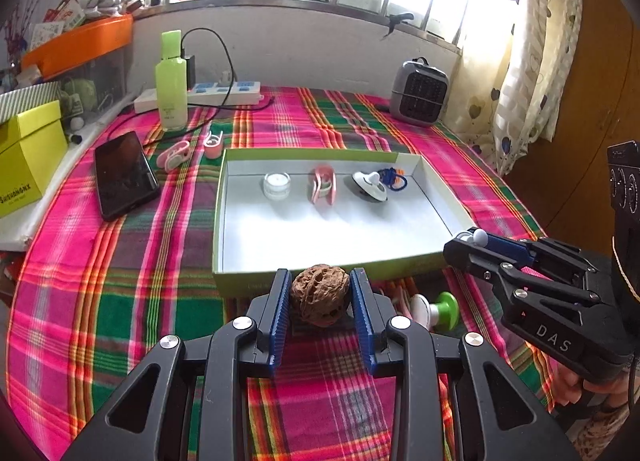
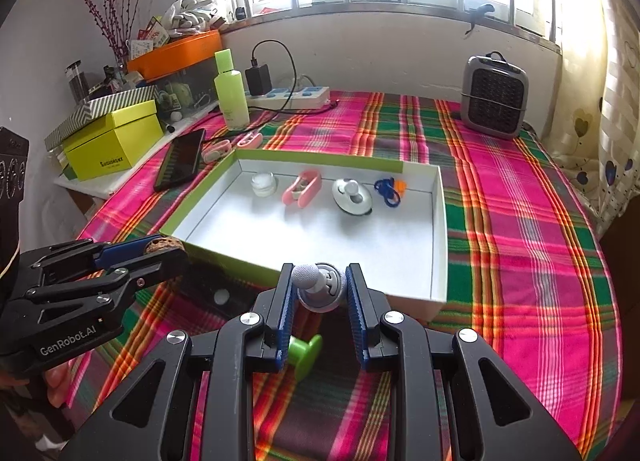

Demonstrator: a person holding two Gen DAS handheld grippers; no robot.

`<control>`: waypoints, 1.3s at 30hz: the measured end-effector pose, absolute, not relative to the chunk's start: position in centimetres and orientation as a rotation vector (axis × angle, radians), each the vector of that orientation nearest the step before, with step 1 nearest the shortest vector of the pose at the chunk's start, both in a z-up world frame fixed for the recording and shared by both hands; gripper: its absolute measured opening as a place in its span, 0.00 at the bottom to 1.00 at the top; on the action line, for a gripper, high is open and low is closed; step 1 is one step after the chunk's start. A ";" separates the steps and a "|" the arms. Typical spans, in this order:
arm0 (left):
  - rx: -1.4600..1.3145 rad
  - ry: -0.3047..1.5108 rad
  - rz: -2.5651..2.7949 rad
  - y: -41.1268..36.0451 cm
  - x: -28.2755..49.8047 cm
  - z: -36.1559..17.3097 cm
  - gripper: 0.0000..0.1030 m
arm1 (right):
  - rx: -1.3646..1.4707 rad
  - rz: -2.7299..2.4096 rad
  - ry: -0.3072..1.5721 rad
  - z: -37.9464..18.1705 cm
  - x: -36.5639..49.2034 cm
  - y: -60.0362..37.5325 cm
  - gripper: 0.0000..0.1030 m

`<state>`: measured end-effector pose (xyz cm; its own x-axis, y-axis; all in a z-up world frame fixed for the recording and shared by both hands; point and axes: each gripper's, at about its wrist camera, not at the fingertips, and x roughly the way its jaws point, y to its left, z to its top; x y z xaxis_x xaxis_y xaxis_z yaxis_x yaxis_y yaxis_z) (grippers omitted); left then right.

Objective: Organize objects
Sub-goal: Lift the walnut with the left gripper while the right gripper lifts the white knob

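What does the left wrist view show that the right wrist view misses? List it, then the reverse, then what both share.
Only the left wrist view: the whole walnut clamped between the left gripper's pads, and a white knob beside the green one.

Only the right wrist view: the grey-white knobbed piece close up in the right gripper, plus a twig bouquet by the wall.

Both: the white tray with four items in a row, the phone, the green bottle and the heater.
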<state>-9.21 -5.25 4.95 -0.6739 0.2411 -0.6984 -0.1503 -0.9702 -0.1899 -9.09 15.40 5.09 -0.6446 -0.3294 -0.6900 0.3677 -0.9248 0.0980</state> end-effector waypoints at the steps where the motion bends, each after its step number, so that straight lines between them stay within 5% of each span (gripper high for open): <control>1: -1.155 -0.178 2.688 -5.6 -9.7 4.8 0.27 | 1.051 -2.542 0.072 5.1 -9.4 15.2 0.25; 24: -1.246 -0.098 2.724 -9.2 -16.8 3.7 0.27 | 1.140 -2.416 0.118 2.5 -14.9 10.9 0.25; 39: -1.297 -0.040 2.737 -5.1 -20.1 2.6 0.27 | 1.156 -2.335 0.143 1.2 -15.5 8.2 0.25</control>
<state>-20.15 -5.10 2.58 -0.6279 0.1127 -0.7701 -0.0903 -0.9933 -0.0717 -15.48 8.19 1.18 -0.4961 -0.4094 -0.7657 0.4995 -0.8559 0.1340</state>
